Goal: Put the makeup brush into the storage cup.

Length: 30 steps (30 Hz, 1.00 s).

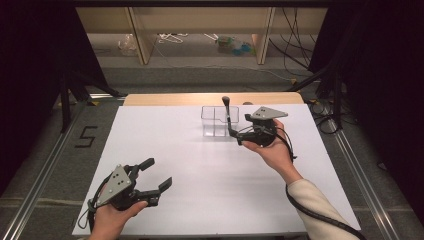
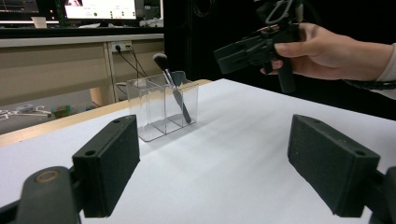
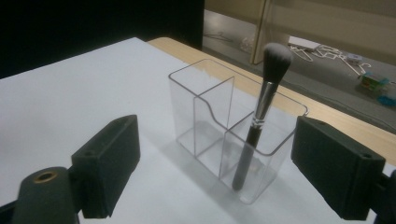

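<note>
White table (image 1: 165,145) | brush (image 3: 256,122) in organizer (image 3: 205,100); right gripper (image 1: 239,131) beside, seemingly apart

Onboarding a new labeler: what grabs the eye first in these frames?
The clear acrylic organizer at the far middle of the white table, with a makeup brush leaning in one compartment, bristles up. Next, the right gripper hangs open just beside it, while the left gripper, also open, sits near the table's front left.
</note>
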{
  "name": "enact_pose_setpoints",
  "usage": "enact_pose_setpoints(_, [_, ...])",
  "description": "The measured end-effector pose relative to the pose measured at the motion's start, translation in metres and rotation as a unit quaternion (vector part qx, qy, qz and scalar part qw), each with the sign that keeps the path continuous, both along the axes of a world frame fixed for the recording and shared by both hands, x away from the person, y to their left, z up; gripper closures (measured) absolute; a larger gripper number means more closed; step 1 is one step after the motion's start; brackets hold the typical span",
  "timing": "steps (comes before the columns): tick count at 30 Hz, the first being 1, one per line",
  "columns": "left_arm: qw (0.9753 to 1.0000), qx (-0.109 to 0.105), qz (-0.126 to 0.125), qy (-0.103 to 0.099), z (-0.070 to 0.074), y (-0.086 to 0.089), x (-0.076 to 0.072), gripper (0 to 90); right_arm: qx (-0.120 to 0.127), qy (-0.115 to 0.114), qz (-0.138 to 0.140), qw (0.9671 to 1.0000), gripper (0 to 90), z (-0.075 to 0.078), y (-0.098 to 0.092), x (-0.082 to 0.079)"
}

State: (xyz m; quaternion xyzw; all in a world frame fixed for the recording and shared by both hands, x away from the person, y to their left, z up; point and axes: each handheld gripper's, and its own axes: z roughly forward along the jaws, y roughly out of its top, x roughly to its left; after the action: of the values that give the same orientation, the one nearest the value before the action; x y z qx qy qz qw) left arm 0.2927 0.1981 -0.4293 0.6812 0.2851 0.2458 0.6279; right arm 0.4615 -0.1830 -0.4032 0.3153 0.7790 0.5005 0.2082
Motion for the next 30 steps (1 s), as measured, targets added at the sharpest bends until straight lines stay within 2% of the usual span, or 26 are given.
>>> enact_pose_setpoints(7, [1.0000, 0.001, 0.002, -0.002, 0.000, 0.001, 0.001, 16.7, -0.001, -0.005, 0.015, 0.9999, 16.2, 0.003, -0.011, -0.023])
enact_pose_setpoints(11, [1.0000, -0.001, 0.003, -0.001, 0.000, 0.001, 0.002, 16.7, 0.002, 0.001, 0.030, 0.9995, 16.1, 0.003, -0.018, -0.039])
enact_pose_setpoints(14, [1.0000, 0.003, 0.006, -0.007, 0.000, 0.003, 0.003, 16.8, -0.004, -0.002, 0.035, 0.9994, 16.0, 0.004, -0.025, -0.051])
enact_pose_setpoints(16, [1.0000, -0.001, 0.008, -0.004, -0.001, 0.003, 0.003, 16.8, -0.001, -0.002, 0.039, 0.9992, 16.0, 0.004, -0.029, -0.058])
enact_pose_setpoints(18, [0.9999, 0.005, 0.008, -0.009, -0.001, 0.004, 0.005, 16.7, 0.005, -0.001, 0.044, 0.9990, 16.0, 0.002, -0.033, -0.067])
enact_pose_setpoints(21, [0.9999, 0.004, 0.009, -0.009, -0.001, 0.004, 0.006, 16.8, 0.012, -0.013, 0.052, 0.9985, 16.0, 0.000, -0.036, -0.077])
enact_pose_setpoints(23, [0.9999, 0.004, 0.009, -0.008, -0.002, 0.005, 0.006, 16.7, 0.015, -0.008, 0.055, 0.9983, 15.9, -0.001, -0.039, -0.086])
enact_pose_setpoints(24, [0.9999, 0.002, 0.009, -0.007, -0.002, 0.005, 0.006, 16.7, 0.014, -0.018, 0.057, 0.9981, 15.9, -0.001, -0.040, -0.089])
enact_pose_setpoints(25, [0.9999, 0.003, 0.009, -0.007, -0.002, 0.005, 0.006, 16.7, 0.015, -0.011, 0.057, 0.9982, 15.9, -0.002, -0.041, -0.094])
enact_pose_setpoints(29, [0.9999, 0.004, 0.008, -0.007, -0.002, 0.005, 0.006, 16.7, 0.015, -0.021, 0.061, 0.9978, 15.9, -0.004, -0.046, -0.106])
enact_pose_setpoints(30, [0.9999, 0.003, 0.008, -0.007, -0.002, 0.005, 0.006, 16.7, 0.018, -0.015, 0.059, 0.9980, 15.8, -0.005, -0.047, -0.109])
